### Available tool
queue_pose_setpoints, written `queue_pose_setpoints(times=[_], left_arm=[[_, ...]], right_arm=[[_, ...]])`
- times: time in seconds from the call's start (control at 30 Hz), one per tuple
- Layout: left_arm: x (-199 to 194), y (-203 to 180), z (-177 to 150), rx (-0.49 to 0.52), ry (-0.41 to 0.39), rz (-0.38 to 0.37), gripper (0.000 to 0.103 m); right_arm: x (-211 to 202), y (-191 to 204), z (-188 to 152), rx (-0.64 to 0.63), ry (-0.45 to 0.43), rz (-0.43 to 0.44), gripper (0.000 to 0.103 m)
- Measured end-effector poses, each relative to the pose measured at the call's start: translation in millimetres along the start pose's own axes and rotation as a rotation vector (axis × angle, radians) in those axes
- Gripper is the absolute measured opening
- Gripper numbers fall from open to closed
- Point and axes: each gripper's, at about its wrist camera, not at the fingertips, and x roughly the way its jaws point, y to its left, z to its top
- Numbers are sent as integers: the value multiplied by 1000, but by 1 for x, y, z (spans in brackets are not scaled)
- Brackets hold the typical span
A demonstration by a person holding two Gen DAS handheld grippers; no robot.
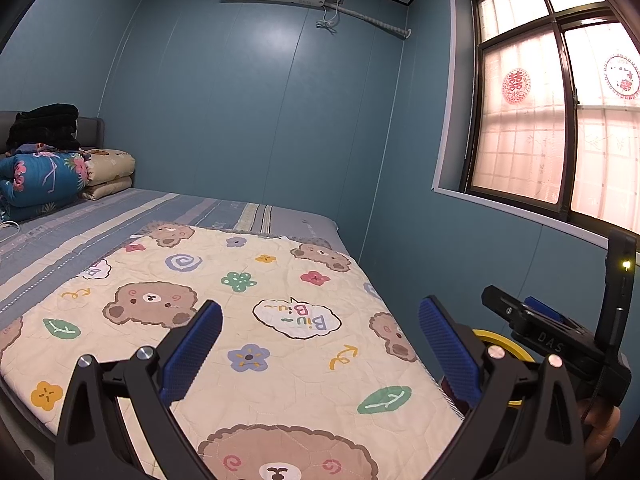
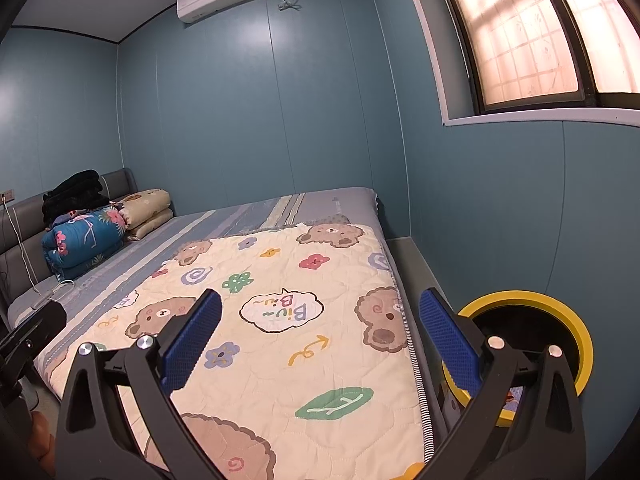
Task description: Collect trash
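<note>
Leftmost, folded quilts sit at mid-left of the frame on the bed, whose bear-print mat fills the centre beneath the left gripper and right gripper, jaws released and empty, while the yellow-rimmed trash bin stands lower right.

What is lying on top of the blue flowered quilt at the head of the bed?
A dark, black folded bundle sits on the blue flowered quilt; a beige folded quilt lies beside it. Whatever is underneath or behind the pile stays covered.
</note>
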Motion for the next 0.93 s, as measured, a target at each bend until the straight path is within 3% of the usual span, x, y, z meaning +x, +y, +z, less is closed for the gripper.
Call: queue_pose_setpoints(times=[0.93], left_arm=[[4,1,-3,-4,9,-13,95]], right_arm=[[4,0,-2,6,22,0,95]])
